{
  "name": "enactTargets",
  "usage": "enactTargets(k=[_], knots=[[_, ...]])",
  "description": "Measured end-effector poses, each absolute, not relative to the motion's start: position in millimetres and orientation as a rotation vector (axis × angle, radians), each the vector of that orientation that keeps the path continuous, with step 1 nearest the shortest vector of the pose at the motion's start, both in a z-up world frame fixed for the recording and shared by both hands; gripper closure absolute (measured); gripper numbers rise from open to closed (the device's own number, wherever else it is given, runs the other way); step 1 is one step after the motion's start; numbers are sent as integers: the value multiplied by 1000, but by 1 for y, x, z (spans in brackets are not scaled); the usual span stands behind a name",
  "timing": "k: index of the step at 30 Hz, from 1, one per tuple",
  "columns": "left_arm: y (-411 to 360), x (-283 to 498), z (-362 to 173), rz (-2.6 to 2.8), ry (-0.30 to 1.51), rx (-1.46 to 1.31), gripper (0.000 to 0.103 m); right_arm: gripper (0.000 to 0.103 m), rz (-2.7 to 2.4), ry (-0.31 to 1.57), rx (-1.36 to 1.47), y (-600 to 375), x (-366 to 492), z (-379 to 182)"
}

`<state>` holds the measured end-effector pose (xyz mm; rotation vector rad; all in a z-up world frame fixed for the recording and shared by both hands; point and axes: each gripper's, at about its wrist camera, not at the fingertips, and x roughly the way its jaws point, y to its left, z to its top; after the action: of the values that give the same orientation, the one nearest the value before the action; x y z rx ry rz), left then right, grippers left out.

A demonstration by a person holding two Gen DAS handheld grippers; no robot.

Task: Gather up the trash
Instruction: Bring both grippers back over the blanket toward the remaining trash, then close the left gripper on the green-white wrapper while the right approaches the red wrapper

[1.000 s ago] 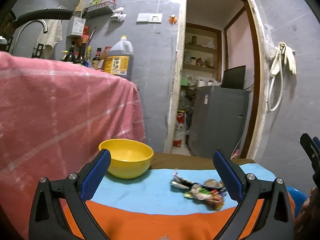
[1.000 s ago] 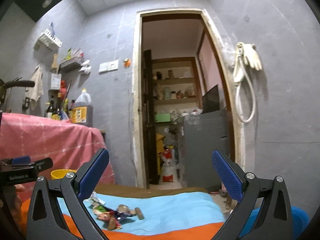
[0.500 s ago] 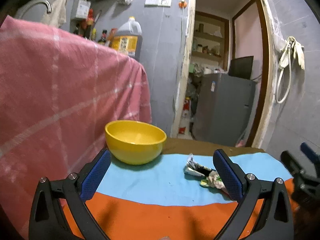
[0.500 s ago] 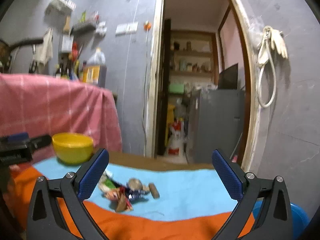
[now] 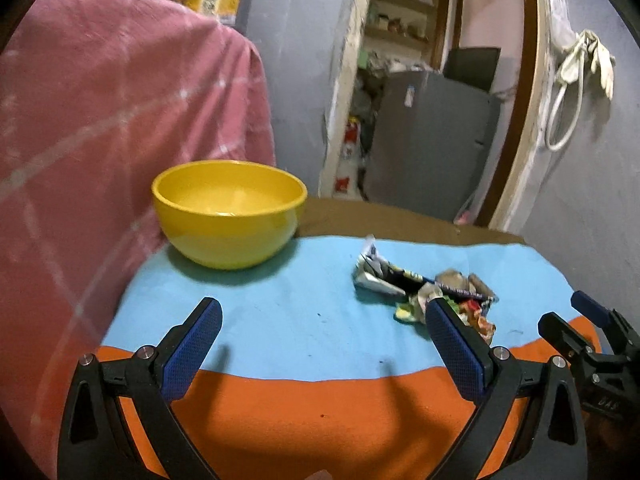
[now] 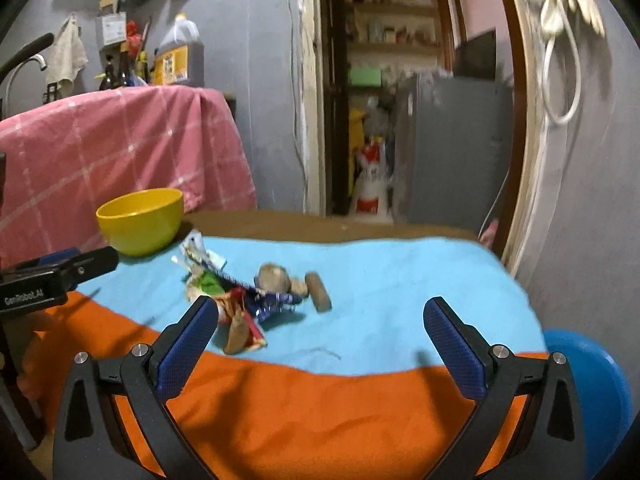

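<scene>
Both the left gripper [image 5: 324,346] and right gripper [image 6: 322,344] show matte black angular frames with triangular cut-outs, silver screws at the joints and blue textured fingers [image 5: 192,350], plus white "GenRobot.AI" lettering on the left one's side.

A yellow plastic bowl [image 5: 228,212] stands at the far left of the cloth-covered surface [image 5: 304,320], against a draped pink checked cloth [image 5: 100,128]. A heap of crumpled wrappers [image 5: 420,288] lies to its right, nearer, with a doorway [image 6: 400,92] behind.
</scene>
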<state>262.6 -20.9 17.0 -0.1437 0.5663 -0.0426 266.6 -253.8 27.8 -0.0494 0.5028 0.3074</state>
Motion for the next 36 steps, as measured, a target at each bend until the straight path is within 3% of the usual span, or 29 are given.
enactTargets(k=[4,8,19,20,24,26,36], knots=[[-27,270,14,-111,602,-153,14,14,359,549,-13,-256,270,24],[-36,281,11,-192,653,-164,41,30,391,593,-10,-254,275,19],[-64,312,3,-328,766,-227,72,33,424,632,-21,-248,279,12],[-63,314,3,-333,771,-231,78,34,427,636,-21,-248,280,12],[-64,319,2,-355,789,-261,99,51,457,652,-26,-244,282,10],[-61,318,2,-355,786,-268,100,57,470,658,-30,-242,282,9],[-48,308,4,-282,767,-277,102,66,530,674,-39,-232,280,7]])
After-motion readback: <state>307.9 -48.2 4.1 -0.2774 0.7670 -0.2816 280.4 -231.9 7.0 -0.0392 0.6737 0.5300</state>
